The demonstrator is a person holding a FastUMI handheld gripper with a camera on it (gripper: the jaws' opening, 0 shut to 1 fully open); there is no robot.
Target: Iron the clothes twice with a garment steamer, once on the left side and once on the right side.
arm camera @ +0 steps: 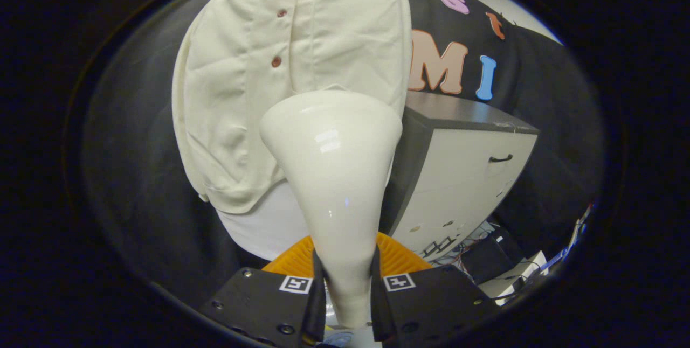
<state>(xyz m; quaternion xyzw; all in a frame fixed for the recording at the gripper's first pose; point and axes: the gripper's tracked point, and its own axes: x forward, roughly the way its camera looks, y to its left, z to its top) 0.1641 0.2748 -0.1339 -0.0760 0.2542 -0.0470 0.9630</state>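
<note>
Shirt (259, 95), cream with dark red buttons, hangs against the black cloth just beyond the steamer's head. Between the fingers (315, 294), the white garment steamer (334, 175) stands clamped by its handle in the gripper (347, 299). Off right, beside the shirt, sits a grey cabinet (458, 175).

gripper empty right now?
No, both fingers press on the neck of the white garment steamer, whose wide head points toward the cream shirt hanging beyond it.
</note>
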